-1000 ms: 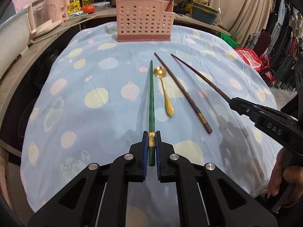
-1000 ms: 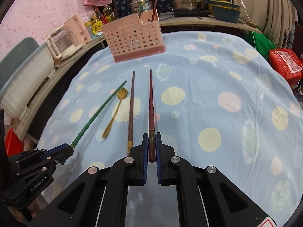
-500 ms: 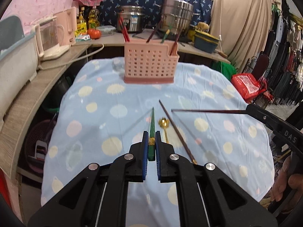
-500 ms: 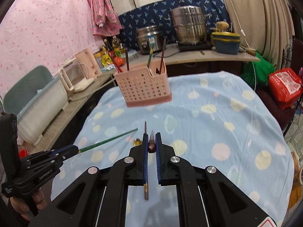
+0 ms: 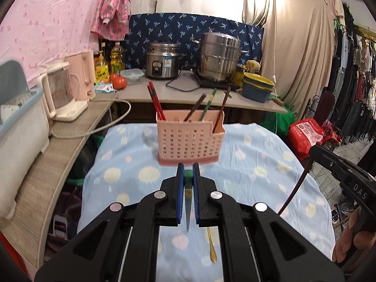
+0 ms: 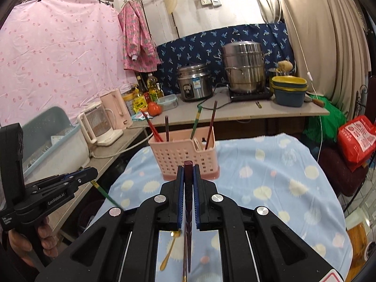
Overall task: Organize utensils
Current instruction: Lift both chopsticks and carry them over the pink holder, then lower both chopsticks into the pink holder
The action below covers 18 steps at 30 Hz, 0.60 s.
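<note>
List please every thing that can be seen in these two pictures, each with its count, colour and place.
utensil basket: 1, pink, far end of the table, several chopsticks standing in it
green chopstick: 1, green, held off the table, tip hanging down
brown chopstick: 1, dark brown, held off the table, tip hanging down
second brown chopstick: 1, brown, lying on the cloth
spoon: 1, gold, lying on the cloth
tablecloth: 1, light blue with pale spots, over the table
rice cooker: 1, steel, back counter
steamer pot: 1, steel, back counter
kettle: 1, pink, left counter
tomato: 1, red, back counter
left gripper: 1, black, blue fingers shut on the green chopstick
right gripper: 1, black, blue fingers shut on the brown chopstick
</note>
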{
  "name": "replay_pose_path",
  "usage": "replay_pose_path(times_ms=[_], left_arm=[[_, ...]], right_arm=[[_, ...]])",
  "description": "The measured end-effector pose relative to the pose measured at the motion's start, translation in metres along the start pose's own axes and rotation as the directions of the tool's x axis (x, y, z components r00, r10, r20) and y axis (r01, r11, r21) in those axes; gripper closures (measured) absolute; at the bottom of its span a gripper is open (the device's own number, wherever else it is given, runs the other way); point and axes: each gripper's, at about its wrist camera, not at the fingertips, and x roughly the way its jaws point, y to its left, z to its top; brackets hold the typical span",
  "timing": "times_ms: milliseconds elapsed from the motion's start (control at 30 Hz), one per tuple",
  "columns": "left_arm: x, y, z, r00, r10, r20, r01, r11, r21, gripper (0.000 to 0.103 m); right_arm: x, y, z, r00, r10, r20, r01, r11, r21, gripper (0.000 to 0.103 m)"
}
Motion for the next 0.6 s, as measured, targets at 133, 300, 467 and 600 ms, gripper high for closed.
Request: replay_pose_path(times_ms=[133,300,467,600], left_arm=[[0.003,0.002,0.031,0.999,-0.004,0.049,0.004,1.0,-0.001,0.096],[0.006,0.005,0.08,0.991,0.011,0.133,-0.011,1.0,0.005,0.096],[0.008,0.011,0.131,0.975,0.033,0.222,-0.034,0.999,0.001,0.096],[0.015,0.018,0.172,0.957,0.035,0.289,-0.034,0.999,-0.009,0.096]], right_arm=[[0.009,0.002,0.024,0.999,0.005,0.038,-0.005,1.0,-0.01,0.096],[0.026,0.005,0.066,0.995,0.021,0.097,-0.019,1.0,-0.017,0.096],[0.046,0.011,0.119,0.983,0.029,0.18,-0.026,1.0,-0.018,0.096],[0.066,0.011,0.156,0.973,0.032,0.229,-0.032,0.999,0.0,0.096]])
